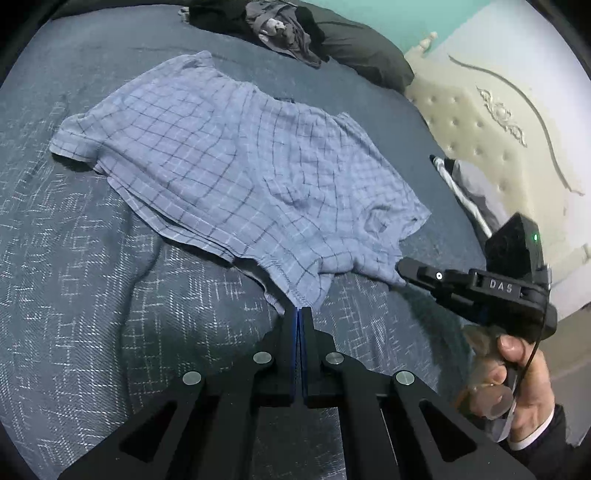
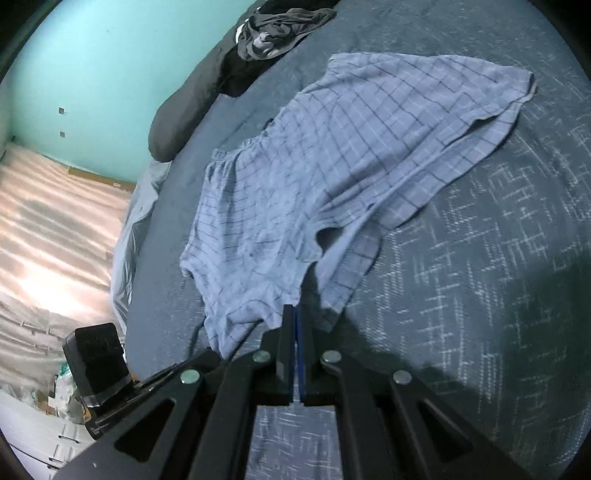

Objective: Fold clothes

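A pair of light blue checked shorts (image 1: pixel 236 162) lies spread on the dark blue patterned bedspread (image 1: pixel 92 277). My left gripper (image 1: pixel 299 310) is shut on the hem of the near leg. My right gripper (image 1: pixel 400 267) shows at the right in the left wrist view, pinching the shorts' near right corner. In the right wrist view the shorts (image 2: pixel 332 158) stretch away from my right gripper (image 2: pixel 295 308), which is shut on the hem edge. The cloth near both grips is lifted and wrinkled.
A heap of dark clothes (image 1: pixel 280 29) and a dark pillow (image 1: pixel 362 55) lie at the far end of the bed. A cream tufted headboard (image 1: pixel 480 122) stands at the right. The bed edge (image 2: pixel 136 229) drops to the floor on the left in the right wrist view.
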Demonstrator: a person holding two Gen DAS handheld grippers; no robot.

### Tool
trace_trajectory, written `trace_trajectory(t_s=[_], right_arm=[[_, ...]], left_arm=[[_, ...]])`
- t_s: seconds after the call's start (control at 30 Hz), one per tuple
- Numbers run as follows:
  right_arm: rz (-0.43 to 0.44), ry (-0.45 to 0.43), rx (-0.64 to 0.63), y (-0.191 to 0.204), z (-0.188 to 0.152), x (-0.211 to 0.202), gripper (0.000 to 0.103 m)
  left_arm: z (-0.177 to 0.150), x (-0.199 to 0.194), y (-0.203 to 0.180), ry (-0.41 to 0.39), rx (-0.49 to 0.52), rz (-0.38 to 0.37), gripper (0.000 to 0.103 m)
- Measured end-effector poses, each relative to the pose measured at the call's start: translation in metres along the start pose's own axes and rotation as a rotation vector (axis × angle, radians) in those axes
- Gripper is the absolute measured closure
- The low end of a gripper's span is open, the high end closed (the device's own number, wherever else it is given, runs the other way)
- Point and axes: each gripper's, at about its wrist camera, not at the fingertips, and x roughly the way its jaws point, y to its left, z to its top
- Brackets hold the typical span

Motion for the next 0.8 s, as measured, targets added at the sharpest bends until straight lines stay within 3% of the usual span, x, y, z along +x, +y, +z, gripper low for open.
trace_trajectory(t_s=[0.2,0.3,0.4,0.57,0.7,0.8], right_arm=[[-0.002,-0.004,-0.004,0.002,0.000,-0.003,0.102],[-0.009,0.005,-0.003,0.000,-0.001,-0.002,0.102],[-0.019,0.011,0.007,-0.004,-0.001,-0.003,0.102],[0.008,0.034,0.020,-0.007,-0.001,0.001,0.102],[-0.007,-0.018,0.048,-0.012,0.012,-0.015,0.099],[-0.020,-0.060,0.069,-0.016,0.022,-0.027,0.099]], left_arm=[[0.006,-0.014,0.009,-0.029,-0.041,-0.008,0.100],[0.016,-0.027,0.030,-0.087,-0.092,0.043,0.096],[0.025,-0.039,0.052,-0.146,-0.144,0.094,0.084],[0.043,-0.054,0.089,-0.232,-0.207,0.193,0.083],[0.059,-0.063,0.118,-0.291,-0.239,0.272,0.083],[0.072,-0.061,0.128,-0.301,-0.235,0.285,0.083]])
